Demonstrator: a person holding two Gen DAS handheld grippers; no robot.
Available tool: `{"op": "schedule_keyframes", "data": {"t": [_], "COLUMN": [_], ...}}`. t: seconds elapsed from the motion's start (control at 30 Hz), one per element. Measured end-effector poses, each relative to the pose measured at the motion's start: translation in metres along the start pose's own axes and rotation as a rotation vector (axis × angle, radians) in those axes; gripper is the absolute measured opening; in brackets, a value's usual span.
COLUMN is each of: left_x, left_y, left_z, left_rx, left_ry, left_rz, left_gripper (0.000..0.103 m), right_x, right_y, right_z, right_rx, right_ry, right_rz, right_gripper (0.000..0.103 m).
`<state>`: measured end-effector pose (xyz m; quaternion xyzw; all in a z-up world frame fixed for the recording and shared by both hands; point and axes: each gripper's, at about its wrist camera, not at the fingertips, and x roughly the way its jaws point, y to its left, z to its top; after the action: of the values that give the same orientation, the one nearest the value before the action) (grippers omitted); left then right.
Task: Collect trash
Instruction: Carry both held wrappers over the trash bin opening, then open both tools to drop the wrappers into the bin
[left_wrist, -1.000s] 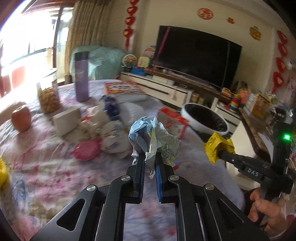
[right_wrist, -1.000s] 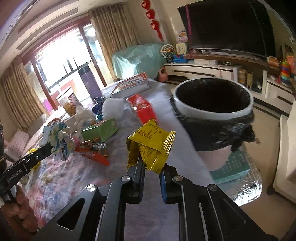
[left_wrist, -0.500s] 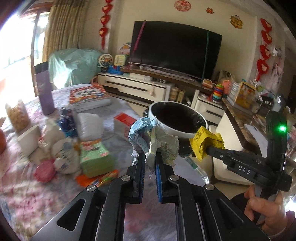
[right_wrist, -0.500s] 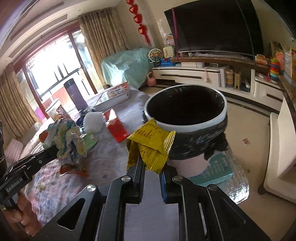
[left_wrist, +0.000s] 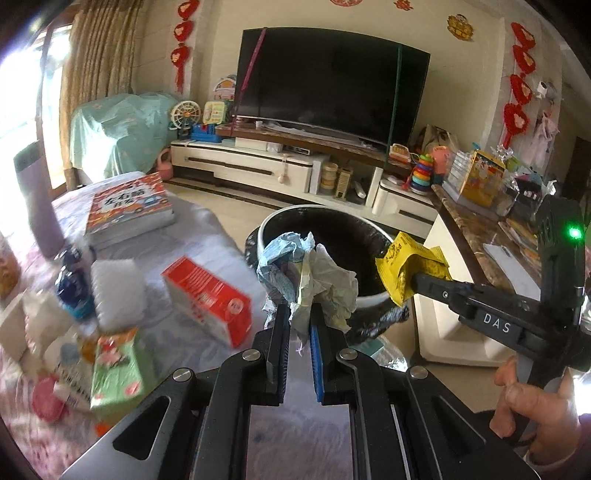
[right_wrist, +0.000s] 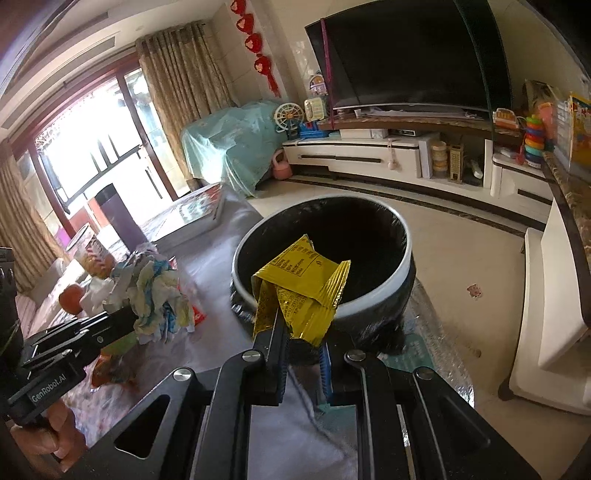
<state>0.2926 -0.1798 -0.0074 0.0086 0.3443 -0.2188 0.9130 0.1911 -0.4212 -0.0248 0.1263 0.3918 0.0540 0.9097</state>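
Observation:
My left gripper (left_wrist: 298, 317) is shut on a crumpled blue-and-white paper wad (left_wrist: 306, 273), held just before the near rim of the trash bin (left_wrist: 343, 229), a white-rimmed bin with a black liner. The wad also shows in the right wrist view (right_wrist: 155, 291). My right gripper (right_wrist: 301, 332) is shut on a yellow foil wrapper (right_wrist: 303, 284), held over the near edge of the bin (right_wrist: 369, 229). In the left wrist view the right gripper (left_wrist: 413, 278) and the wrapper (left_wrist: 406, 258) are at the bin's right rim.
A table with a floral cloth (left_wrist: 207, 236) carries a red box (left_wrist: 207, 295), a green carton (left_wrist: 118, 373), a book (left_wrist: 127, 205), a purple flask (left_wrist: 37, 199) and small bottles. A TV stand (left_wrist: 280, 166) is behind. A white cabinet (right_wrist: 550, 295) stands right of the bin.
Both grippers have moved toward the bin with their trash. The bin now looms close under both, and the yellow wrapper has reached over its rim.

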Motion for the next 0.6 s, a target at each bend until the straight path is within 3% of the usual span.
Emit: {"op": "schedule_keyframes", "data": {"t": [0.6], "left_x": [0.092], "left_y": [-0.012], "left_z": [0.066], "left_rx": [0.008], "left_ry": [0.079], "left_rz": [-0.004], "left_gripper": [0.01], "right_x": [0.053], "right_y": [-0.027], "right_z": [0.041], "right_rx": [-0.015], "right_ry": [0.104], "right_rz": [-0.006], "right_gripper": [0.014]}}
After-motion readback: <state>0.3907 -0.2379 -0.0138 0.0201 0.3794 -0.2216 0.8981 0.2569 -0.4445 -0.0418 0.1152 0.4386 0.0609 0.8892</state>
